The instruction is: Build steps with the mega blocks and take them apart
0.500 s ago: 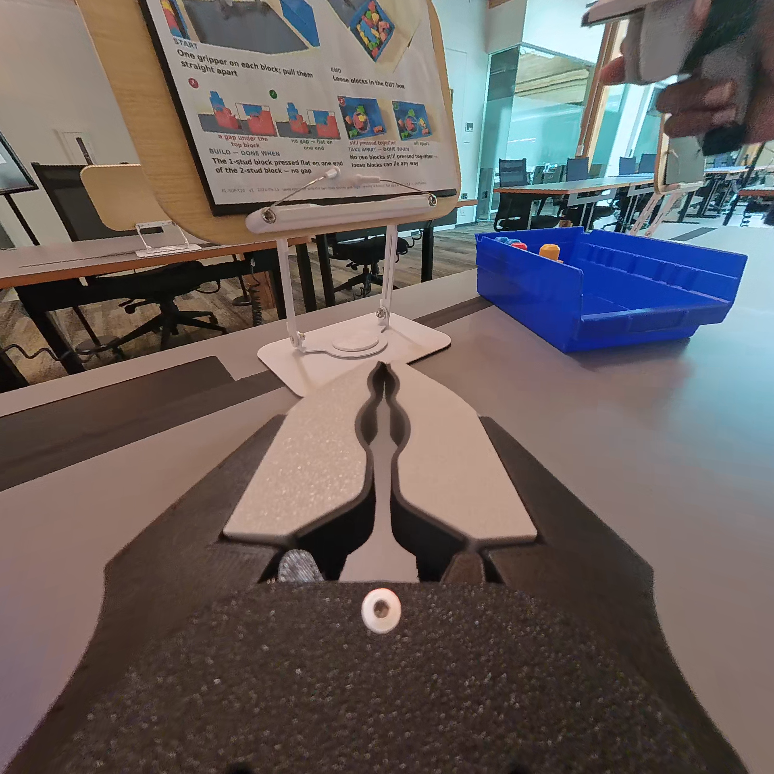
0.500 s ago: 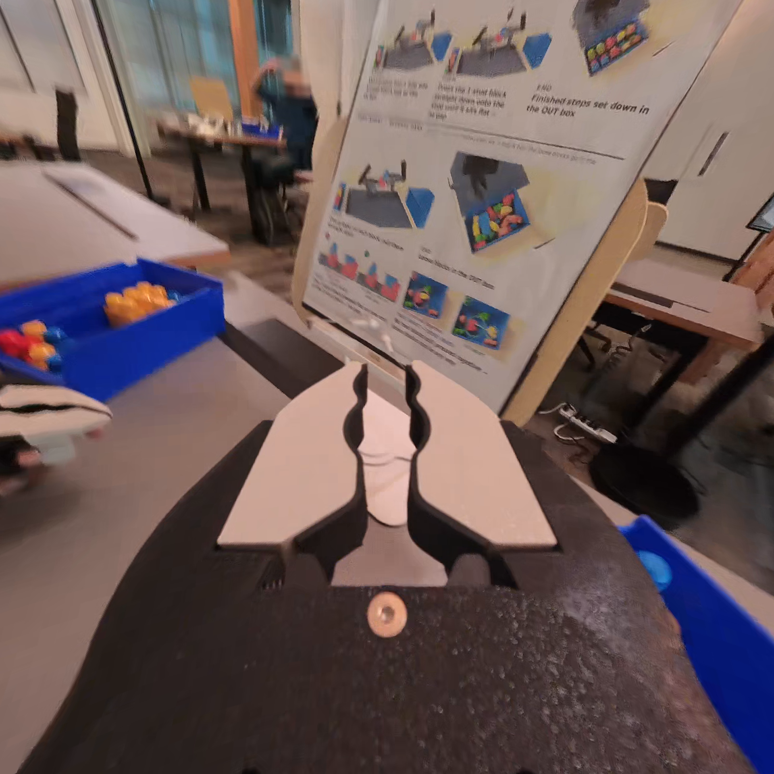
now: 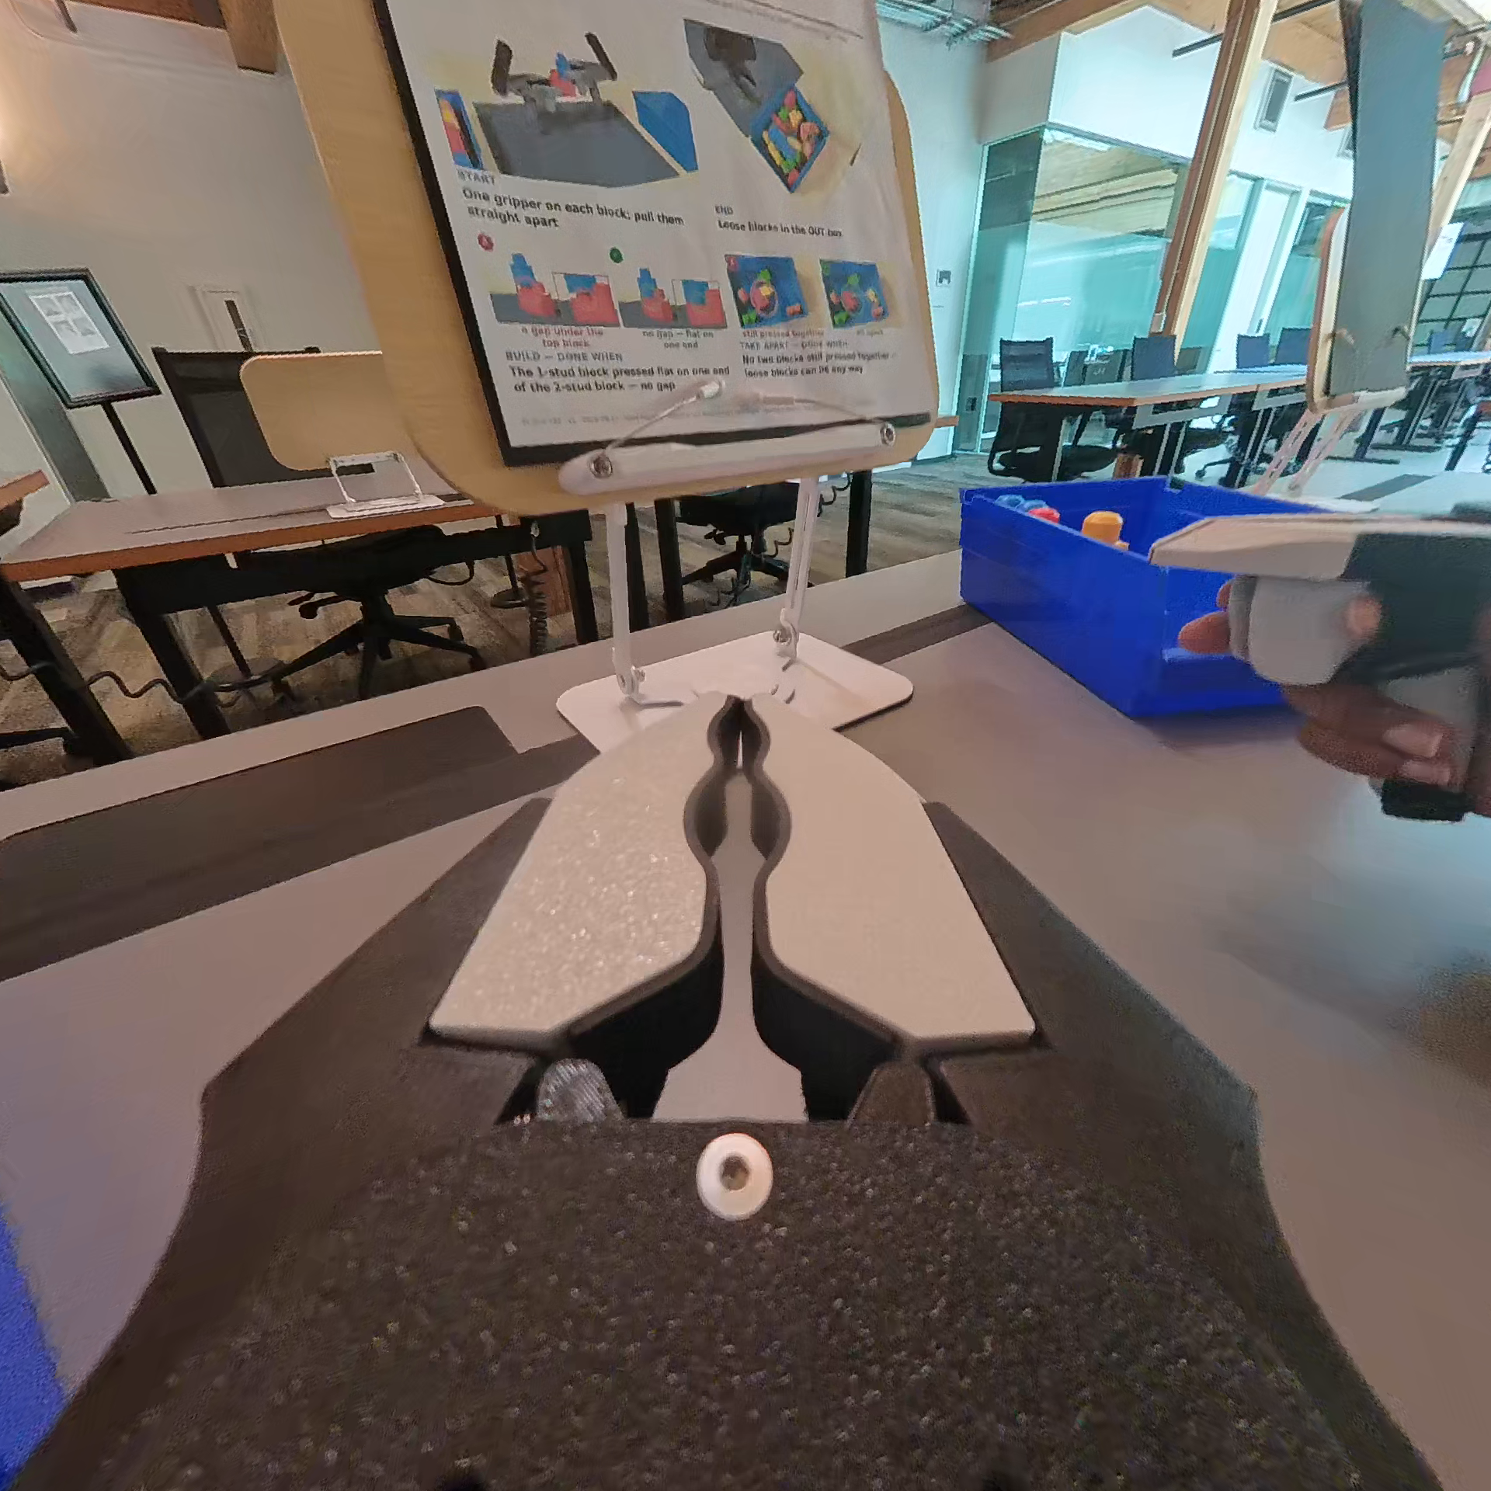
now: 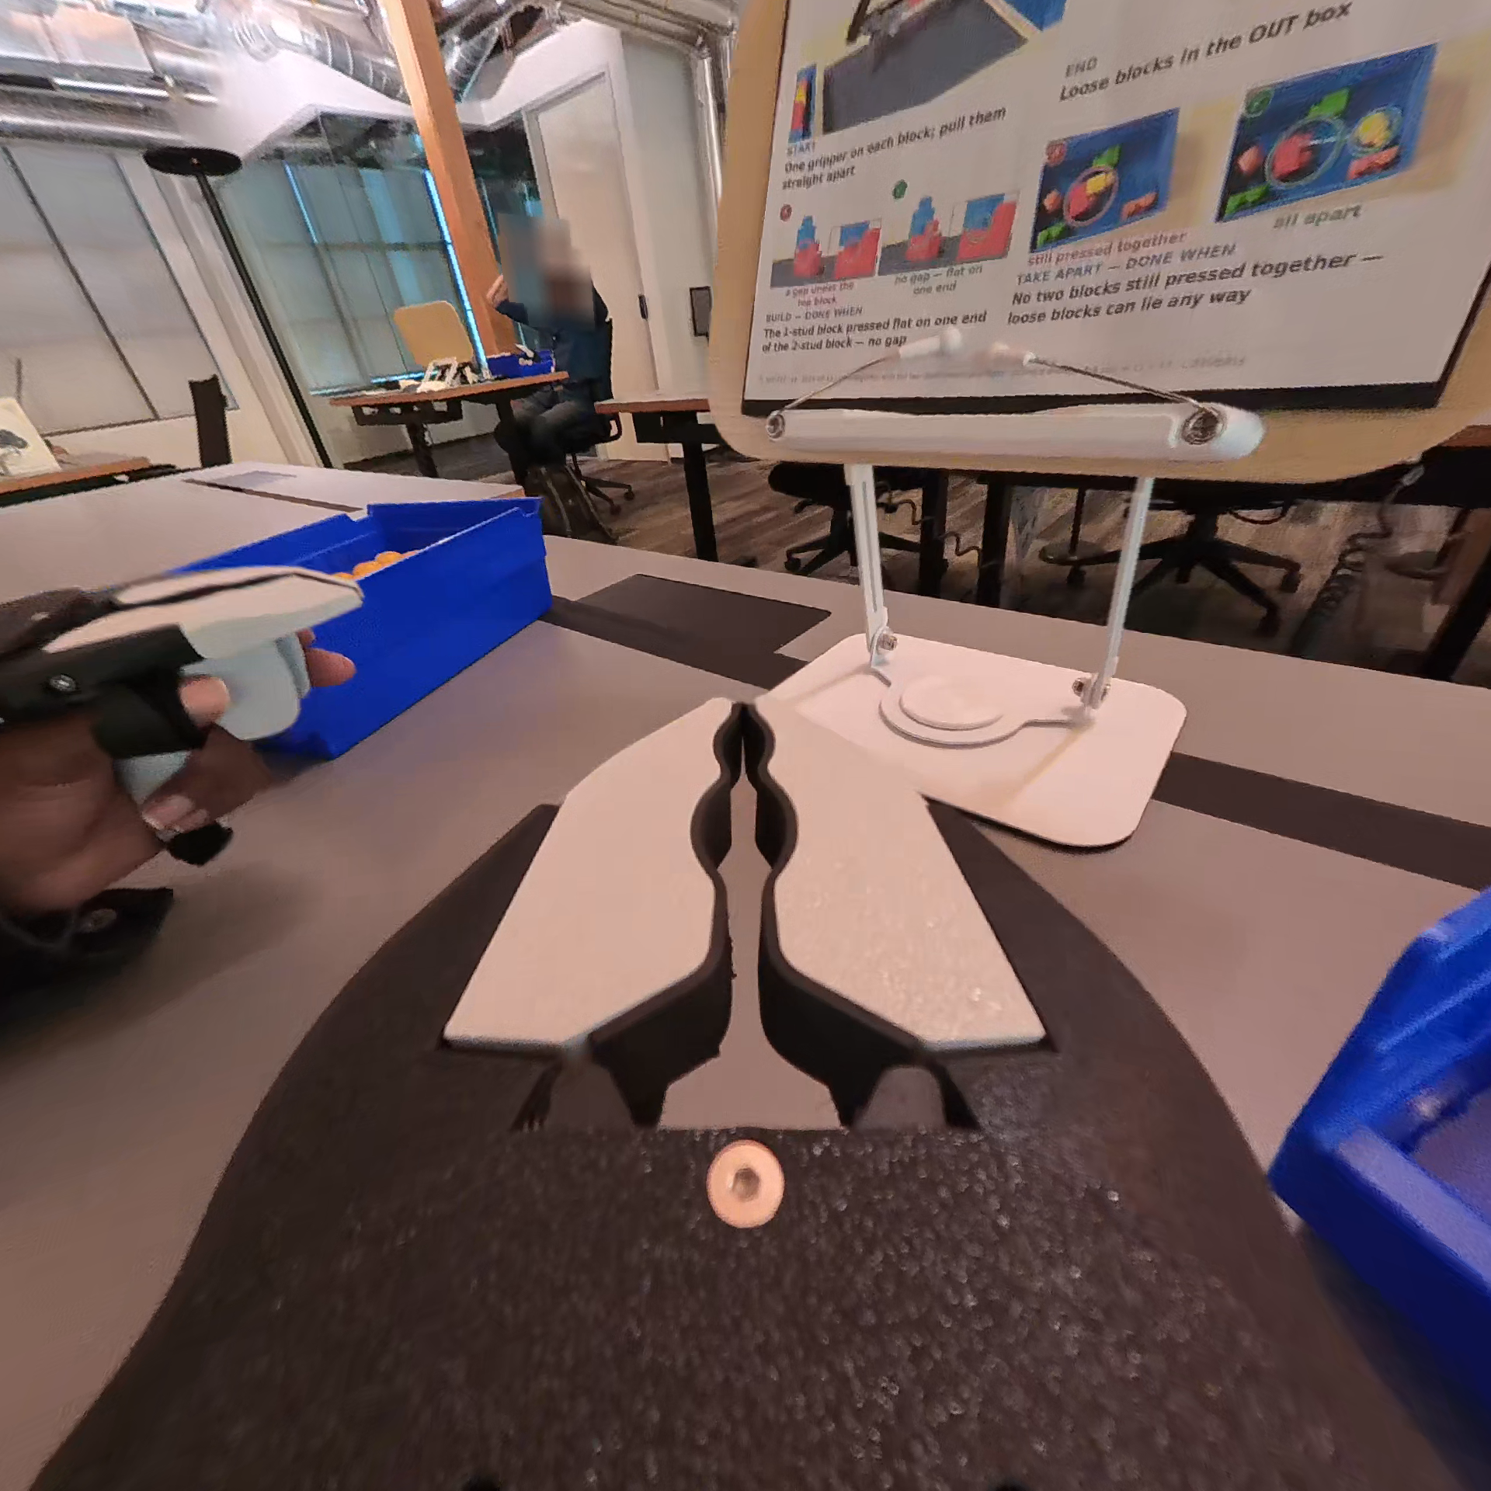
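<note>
I see both jaws together, empty: left gripper [image 3: 738, 714], right gripper [image 4: 741, 718]. Risk: blocks [image 3: 1101, 526] deep in blue bin [image 3: 1073, 613] ahead-right of left jaws; closed entry knocks them, wall blocks approach.

Printed writing on one instruction sheet, with a smaller framed notice off to its left

The white instruction sheet [image 3: 686, 242] [image 4: 1129, 202] is clipped to a pale wooden board on a white stand [image 3: 847, 686] on the grey table. It carries black printed lines, bold captions and a few reddish ones, set under and beside small colour photographs, with a red and a green round mark above two of them. Far to the sheet's left, on an easel, a dark-framed notice [image 3: 68, 331] bears print too small to read.
</note>
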Available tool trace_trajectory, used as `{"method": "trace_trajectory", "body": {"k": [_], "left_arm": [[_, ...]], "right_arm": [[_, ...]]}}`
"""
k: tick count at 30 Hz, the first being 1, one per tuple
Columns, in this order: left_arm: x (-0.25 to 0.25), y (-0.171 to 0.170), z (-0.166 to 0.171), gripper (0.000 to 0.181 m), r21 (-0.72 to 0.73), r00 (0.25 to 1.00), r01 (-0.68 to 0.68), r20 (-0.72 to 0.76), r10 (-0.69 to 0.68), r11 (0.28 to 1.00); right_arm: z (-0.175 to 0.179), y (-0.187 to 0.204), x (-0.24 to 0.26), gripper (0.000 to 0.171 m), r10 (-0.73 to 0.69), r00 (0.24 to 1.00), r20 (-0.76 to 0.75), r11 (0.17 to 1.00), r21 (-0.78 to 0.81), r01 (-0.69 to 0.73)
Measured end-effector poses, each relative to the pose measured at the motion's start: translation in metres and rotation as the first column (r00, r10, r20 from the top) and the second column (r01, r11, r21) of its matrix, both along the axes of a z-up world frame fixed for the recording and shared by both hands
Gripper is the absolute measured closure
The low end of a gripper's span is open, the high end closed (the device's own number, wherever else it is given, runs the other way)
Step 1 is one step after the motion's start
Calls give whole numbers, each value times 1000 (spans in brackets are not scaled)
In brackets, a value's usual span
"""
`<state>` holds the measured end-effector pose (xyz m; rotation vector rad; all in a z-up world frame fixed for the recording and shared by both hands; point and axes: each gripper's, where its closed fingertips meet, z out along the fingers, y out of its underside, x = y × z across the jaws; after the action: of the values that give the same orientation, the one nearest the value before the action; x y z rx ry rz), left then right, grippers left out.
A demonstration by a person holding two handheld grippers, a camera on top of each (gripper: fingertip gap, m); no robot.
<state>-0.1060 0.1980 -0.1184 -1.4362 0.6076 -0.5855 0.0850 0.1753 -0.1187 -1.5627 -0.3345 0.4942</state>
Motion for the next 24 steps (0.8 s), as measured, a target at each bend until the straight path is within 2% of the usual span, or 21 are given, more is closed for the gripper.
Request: {"method": "trace_trajectory", "body": {"k": [2,4,6,9,10,14,16,20,24], "left_arm": [[-4,-3,18,181,26,1000,11,7,-11,1000],[-15,-7,41,181,43,998,24,-60,-21,999],[-46,-5,69,181,82,992,-26,-118,36,996],[-102,5,84,181,11,966,-86,-244,86,996],[-124,11,83,174,-35,949,-119,-299,103,992],[-214,42,65,160,-196,831,-298,-535,153,934],[-250,61,57,159,-245,792,-380,-585,177,892],[-293,96,13,144,-348,695,-497,-708,125,795],[-314,122,-37,138,-380,581,-556,-814,19,739]], "right_arm": [[-1,2,5,171,-21,1000,-4,1000,-6,21],[-3,2,5,171,-17,1000,-11,1000,-16,16],[-4,2,7,171,-25,1000,2,1000,-14,25],[-4,3,7,171,-19,1000,4,1000,-16,19],[-4,3,6,171,-15,1000,4,1000,-17,15],[-3,3,2,171,-7,1000,23,1000,-11,7],[-4,3,0,171,0,1000,27,1000,-13,1],[-6,3,0,171,-1,999,45,1000,-13,2],[-5,3,0,171,17,1000,14,1000,-21,-17]]}}
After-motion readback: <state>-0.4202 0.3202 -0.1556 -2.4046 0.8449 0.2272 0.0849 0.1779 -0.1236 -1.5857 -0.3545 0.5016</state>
